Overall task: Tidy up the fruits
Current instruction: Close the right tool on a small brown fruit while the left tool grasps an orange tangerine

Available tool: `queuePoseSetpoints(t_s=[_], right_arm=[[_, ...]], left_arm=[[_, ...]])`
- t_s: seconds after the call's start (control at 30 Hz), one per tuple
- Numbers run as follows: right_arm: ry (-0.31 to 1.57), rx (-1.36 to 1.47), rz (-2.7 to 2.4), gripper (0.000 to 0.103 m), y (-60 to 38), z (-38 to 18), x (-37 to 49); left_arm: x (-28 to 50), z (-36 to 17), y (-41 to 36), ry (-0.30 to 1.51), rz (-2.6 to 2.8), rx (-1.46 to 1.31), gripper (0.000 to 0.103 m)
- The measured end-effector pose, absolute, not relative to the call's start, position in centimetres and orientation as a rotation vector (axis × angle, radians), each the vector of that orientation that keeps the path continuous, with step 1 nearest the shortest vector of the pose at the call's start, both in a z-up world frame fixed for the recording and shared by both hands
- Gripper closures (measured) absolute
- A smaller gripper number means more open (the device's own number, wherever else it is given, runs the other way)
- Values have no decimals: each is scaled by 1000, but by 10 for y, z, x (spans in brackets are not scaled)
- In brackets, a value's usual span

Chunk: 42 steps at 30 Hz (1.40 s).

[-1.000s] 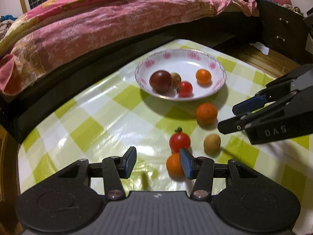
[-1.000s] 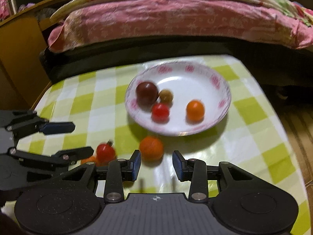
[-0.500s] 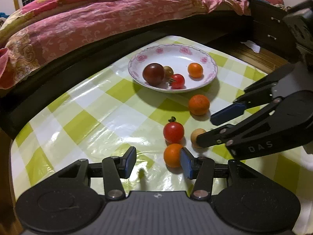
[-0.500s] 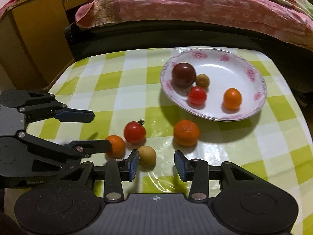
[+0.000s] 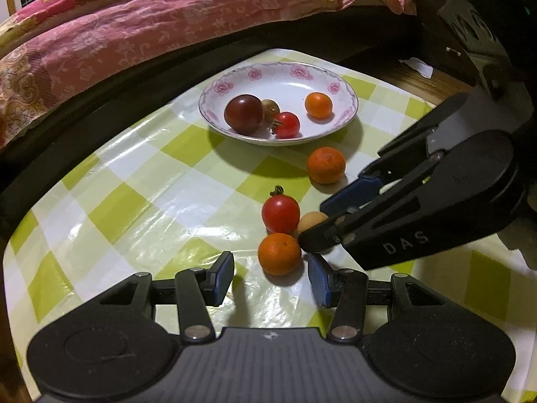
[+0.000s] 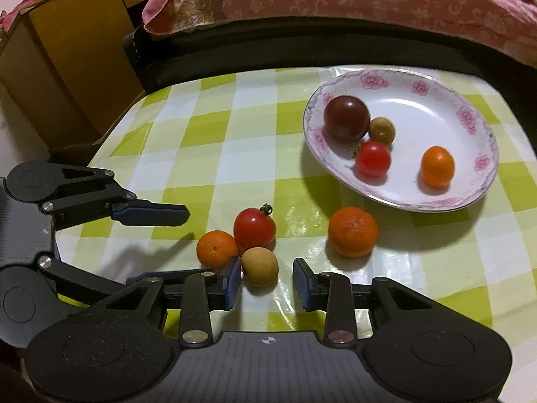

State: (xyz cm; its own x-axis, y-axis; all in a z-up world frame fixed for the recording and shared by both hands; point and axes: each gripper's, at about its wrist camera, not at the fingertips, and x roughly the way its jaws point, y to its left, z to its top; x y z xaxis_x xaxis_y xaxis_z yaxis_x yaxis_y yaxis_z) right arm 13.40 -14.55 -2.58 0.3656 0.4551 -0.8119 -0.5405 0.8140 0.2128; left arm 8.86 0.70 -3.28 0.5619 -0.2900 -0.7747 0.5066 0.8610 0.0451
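Note:
A white flowered plate (image 5: 342, 82) (image 6: 476, 188) holds a dark plum, a small brown fruit, a red tomato and a small orange. On the checked cloth lie a small orange (image 5: 279, 254) (image 6: 216, 248), a red tomato (image 5: 280, 213) (image 6: 254, 227), a tan longan (image 5: 310, 220) (image 6: 260, 266) and a bigger orange (image 5: 326, 165) (image 6: 353, 231). My left gripper (image 5: 272, 277) is open, with the small orange just ahead between its fingertips. My right gripper (image 6: 266, 280) is open around the longan; it also shows in the left wrist view (image 5: 322, 221).
A bed with a pink quilt (image 5: 151, 23) runs along the far edge of the table. A yellow wooden cabinet (image 6: 57, 67) stands at the table's far left corner. The left gripper shows in the right wrist view (image 6: 181, 235), close beside the right one.
Both grippers have moved in toward the loose fruit. The right gripper has swung left and now brackets the longan; the left has closed in on the small orange. Both stay open.

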Motion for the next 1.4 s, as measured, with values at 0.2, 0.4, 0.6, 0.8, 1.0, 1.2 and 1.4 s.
queuePoseSetpoints(t_s=[0.2,0.4,0.6,0.8,1.0,1.2,1.4], right_arm=[[1013,-98,659,83,-142,-26,137],[1025,-102,653,83,-147,-24,138],[1025,-119,604,83,-163,-22,138],[998,-164,599,82,-168,-22,134],[1005,-143,605,81,-168,-24,136],[1000,-150,602,81,-166,-24,136],[1001,-154,603,82,-166,-25,135]], left_arm=[[90,-37,2,860,-491,282,47],[92,-38,-1,849,-488,284,50],[93,-38,-4,849,-490,281,66],[91,-39,-6,843,-494,300,66],[90,-40,-3,856,-491,291,65],[87,-41,-5,841,-486,316,65],[89,-40,-5,847,-486,305,67]])
